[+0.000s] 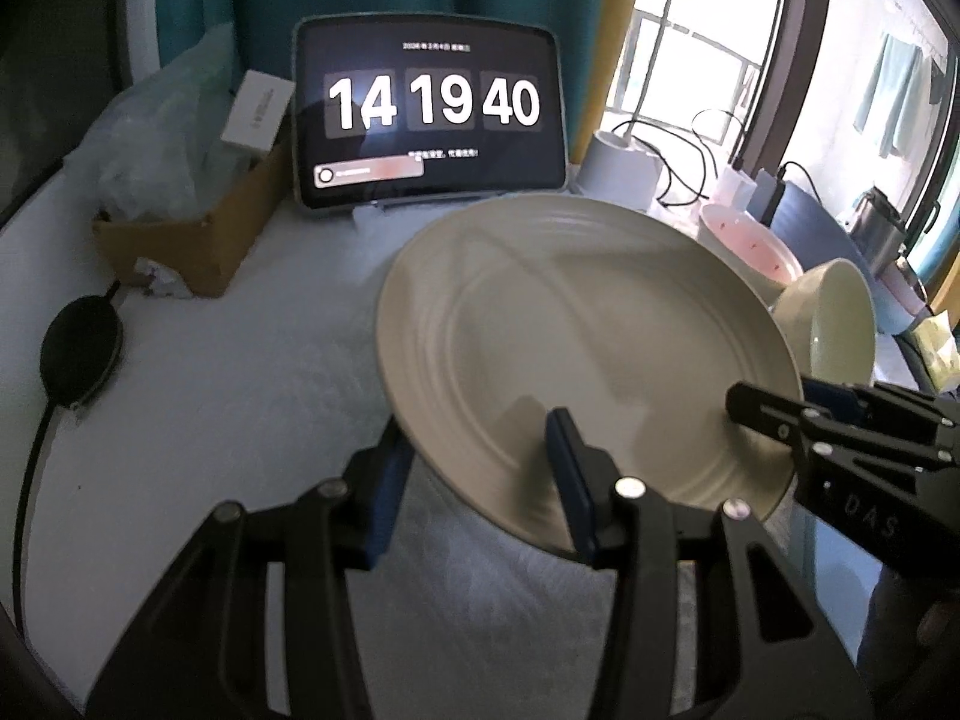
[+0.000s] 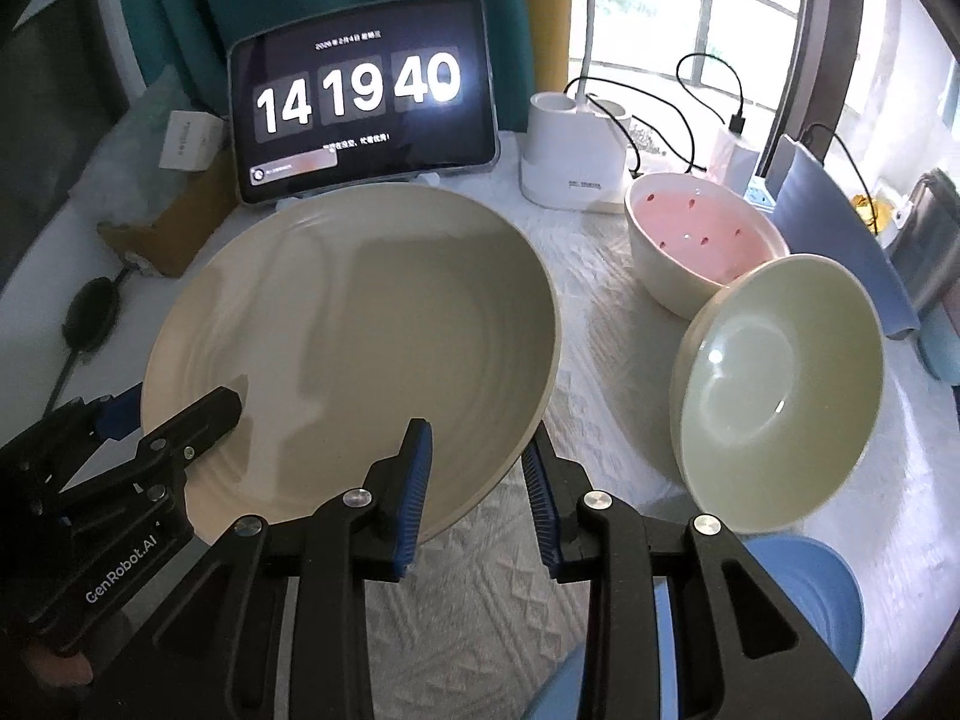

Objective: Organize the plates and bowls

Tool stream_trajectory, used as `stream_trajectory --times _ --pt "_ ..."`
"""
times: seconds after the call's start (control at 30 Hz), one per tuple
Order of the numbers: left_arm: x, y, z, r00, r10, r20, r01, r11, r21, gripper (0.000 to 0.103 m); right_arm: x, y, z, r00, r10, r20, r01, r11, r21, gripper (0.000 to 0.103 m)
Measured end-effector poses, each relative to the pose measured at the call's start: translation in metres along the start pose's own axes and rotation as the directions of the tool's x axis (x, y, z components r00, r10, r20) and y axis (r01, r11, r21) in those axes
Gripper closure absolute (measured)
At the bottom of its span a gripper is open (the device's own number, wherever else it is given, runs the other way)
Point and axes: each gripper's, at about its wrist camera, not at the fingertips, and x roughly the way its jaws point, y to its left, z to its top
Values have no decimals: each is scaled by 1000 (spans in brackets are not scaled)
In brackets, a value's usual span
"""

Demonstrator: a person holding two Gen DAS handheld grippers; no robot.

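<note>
1. A large beige plate (image 2: pixel 354 324) is held tilted above the white patterned tablecloth (image 2: pixel 474 618), in front of the tablet clock (image 2: pixel 360 99); its near edge is raised clear of the cloth, though whether the far edge is also clear cannot be told.
2. The plate's near rim is pinched by both claws: the left gripper (image 1: pixel 480 480) is clamped with one blue pad (image 1: pixel 567 468) on the upper face and the other beneath the rim, and the right gripper (image 2: pixel 474 486) is closed on the rim in the same way, one finger above and one below.
3. The grip is judged shallow on both sides, so the plate should be kept level between the two claws and neither hand advanced ahead of the other.
4. A pale green bowl (image 2: pixel 780 390) is seen tipped on its side against a pink-lined bowl (image 2: pixel 702 240), just right of the plate; contact with them is best avoided while the plate is carried.
5. A blue plate (image 2: pixel 804 612) lies at the near right, partly hidden by the right claw; it is judged a likely stacking place.
6. The pinch should not be eased until the plate is fully supported, since a glazed rim is likely to slip.
</note>
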Motion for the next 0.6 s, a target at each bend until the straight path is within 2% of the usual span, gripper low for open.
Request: stream_trajectory --times 0.6 --pt "-35 -7 -28 1000 -16 18 15 1000 14 57 -40 8 -31 999 -19 26 18 1000 17 70"
